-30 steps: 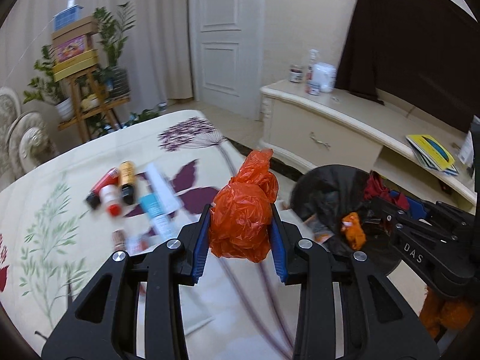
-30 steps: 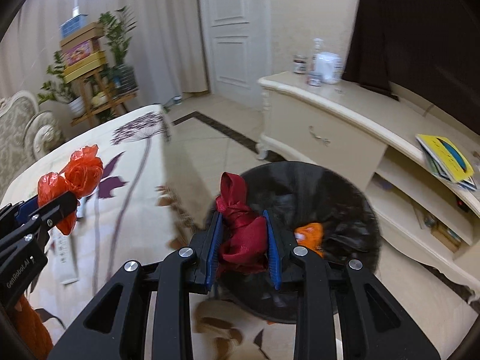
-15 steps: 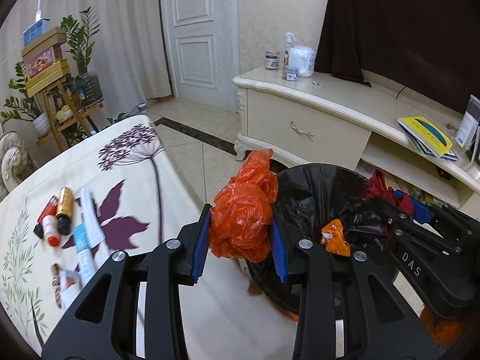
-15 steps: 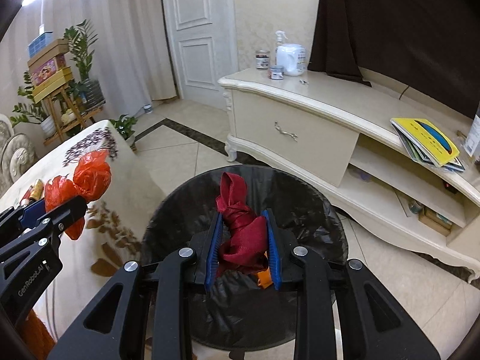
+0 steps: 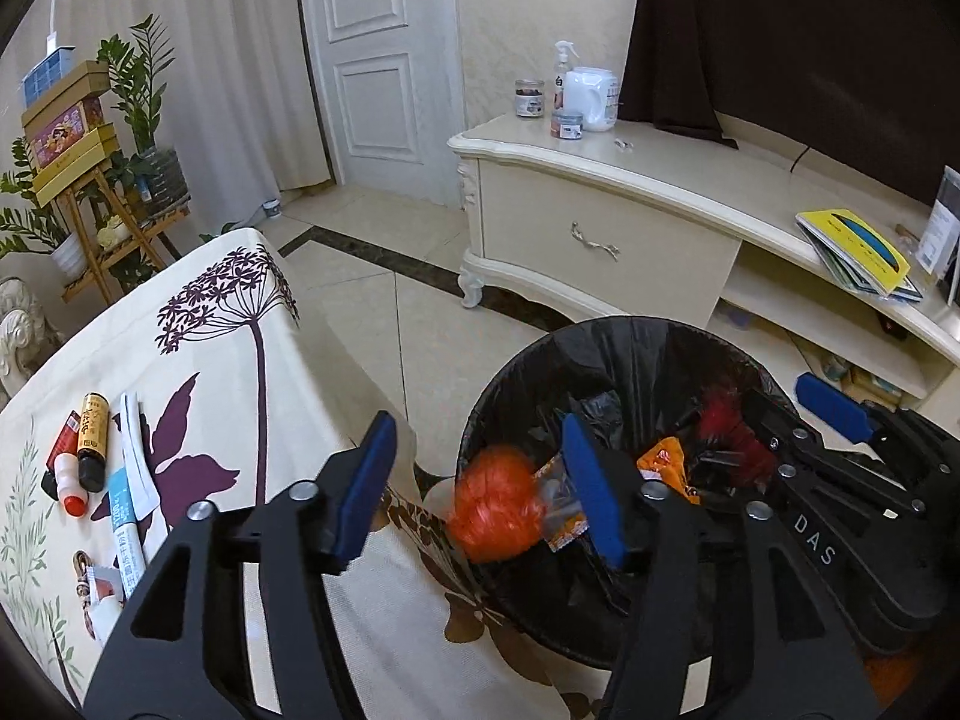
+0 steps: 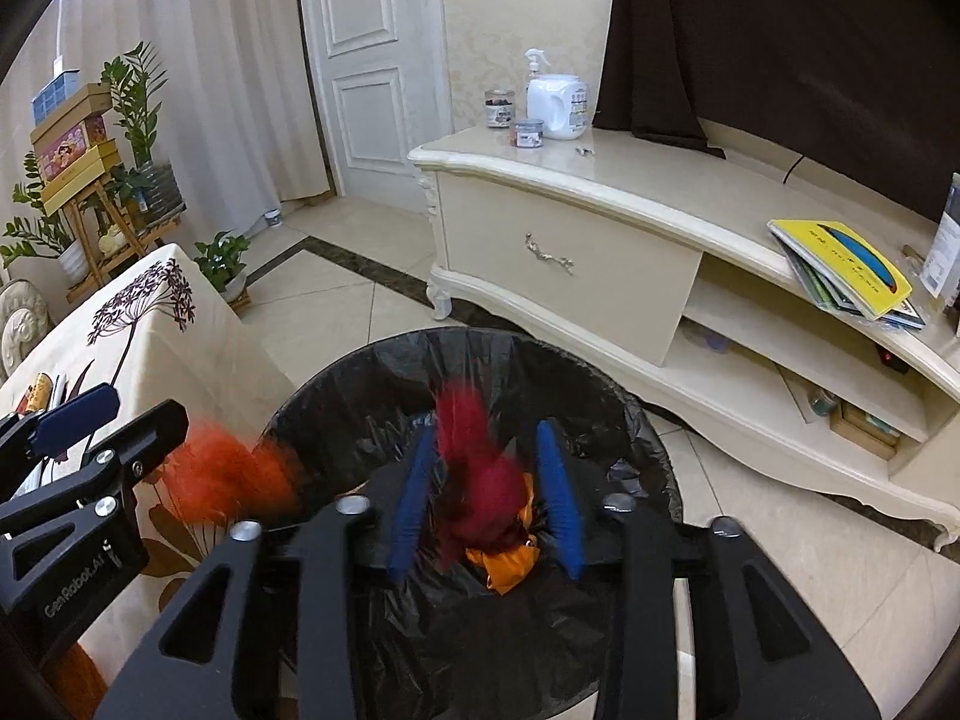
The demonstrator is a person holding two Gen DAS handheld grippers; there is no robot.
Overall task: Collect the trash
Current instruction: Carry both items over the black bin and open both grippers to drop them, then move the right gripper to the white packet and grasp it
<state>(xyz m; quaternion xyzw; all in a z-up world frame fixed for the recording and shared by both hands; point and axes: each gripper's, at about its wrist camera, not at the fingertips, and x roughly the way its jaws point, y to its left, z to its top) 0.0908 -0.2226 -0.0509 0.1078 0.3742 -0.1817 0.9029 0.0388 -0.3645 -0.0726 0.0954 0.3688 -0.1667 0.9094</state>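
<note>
Now, jaws: we hold both grippers spread, left gripper (image 5: 480, 489) and right gripper (image 6: 486, 495).
Bags: orange plastic bag (image 5: 495, 510) and red bag (image 6: 477, 480) fall blurred over the black-lined bin (image 6: 636, 420).
Handling: we judge both light, soft and crumply; pinch the bunched middle.

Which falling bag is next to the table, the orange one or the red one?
The orange bag: it drops at the bin's table-side rim, under the left gripper. The red bag falls mid-bin.
</note>
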